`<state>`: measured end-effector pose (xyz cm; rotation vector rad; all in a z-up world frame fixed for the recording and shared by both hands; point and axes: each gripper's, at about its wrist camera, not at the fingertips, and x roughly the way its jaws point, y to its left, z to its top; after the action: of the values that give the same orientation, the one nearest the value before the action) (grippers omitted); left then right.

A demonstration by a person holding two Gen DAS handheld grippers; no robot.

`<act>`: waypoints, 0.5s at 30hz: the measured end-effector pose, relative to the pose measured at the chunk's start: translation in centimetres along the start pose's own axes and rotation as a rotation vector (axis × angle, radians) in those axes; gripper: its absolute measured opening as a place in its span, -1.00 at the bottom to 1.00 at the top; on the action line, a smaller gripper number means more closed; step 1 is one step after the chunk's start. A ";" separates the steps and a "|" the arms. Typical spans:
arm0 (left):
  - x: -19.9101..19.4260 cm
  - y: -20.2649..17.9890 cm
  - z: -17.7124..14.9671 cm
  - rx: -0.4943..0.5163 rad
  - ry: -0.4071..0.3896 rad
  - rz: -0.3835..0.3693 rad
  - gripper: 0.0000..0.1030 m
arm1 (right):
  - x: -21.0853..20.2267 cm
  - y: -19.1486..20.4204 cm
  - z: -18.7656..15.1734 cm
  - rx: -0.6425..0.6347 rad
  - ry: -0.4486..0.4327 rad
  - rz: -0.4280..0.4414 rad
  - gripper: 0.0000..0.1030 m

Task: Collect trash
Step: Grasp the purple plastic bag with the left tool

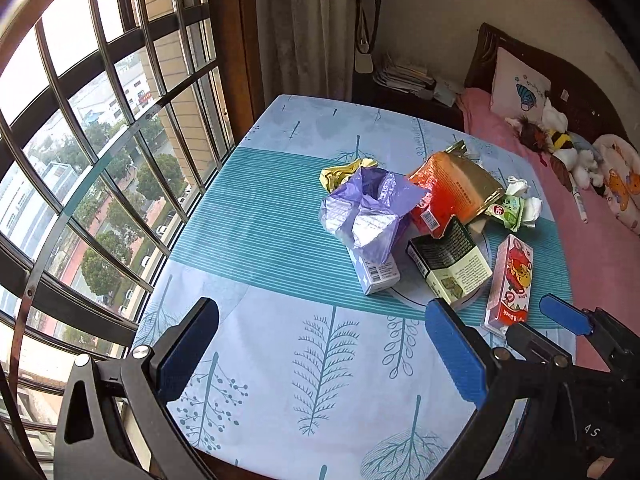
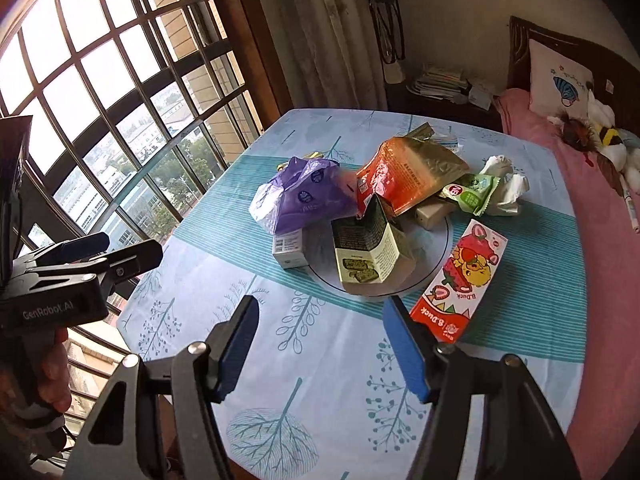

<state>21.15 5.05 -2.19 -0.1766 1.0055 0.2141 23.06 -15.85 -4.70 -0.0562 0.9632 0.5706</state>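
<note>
Right now both grippers hover over the near part of the table (image 1: 248,216), jaws spread wide and holding nothing. The left gripper (image 1: 320,352) fills the bottom of its view; the right gripper (image 2: 320,352) likewise. Trash sits piled mid-frame: a purple bag (image 2: 298,196) touching an orange pouch (image 2: 404,176), a dark green carton (image 2: 366,248) in front, a red B.Duck box (image 2: 460,280) lower right, crumpled tissue (image 2: 504,184) beyond.
</note>
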 end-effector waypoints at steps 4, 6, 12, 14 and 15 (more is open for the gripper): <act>4.3 -1.5 3.4 -0.032 0.064 0.021 0.98 | 2.0 -3.3 2.7 0.001 0.008 0.051 0.25; 6.6 -2.0 4.6 -0.042 0.103 0.033 0.98 | 2.9 -4.8 3.8 0.005 0.010 0.062 0.25; 13.2 -3.4 6.6 -0.045 0.238 0.052 0.98 | 5.0 -9.9 5.7 0.087 0.020 0.085 0.25; 15.1 -3.8 6.6 -0.044 0.278 0.063 0.97 | 5.5 -11.5 5.9 0.118 0.025 0.082 0.25; 15.8 -3.9 6.7 -0.043 0.291 0.073 0.93 | 5.8 -12.3 6.0 0.132 0.028 0.081 0.25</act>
<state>35.79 4.41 -11.93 -0.2146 1.2989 0.2821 36.07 -22.03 -8.21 0.0938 1.0318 0.5806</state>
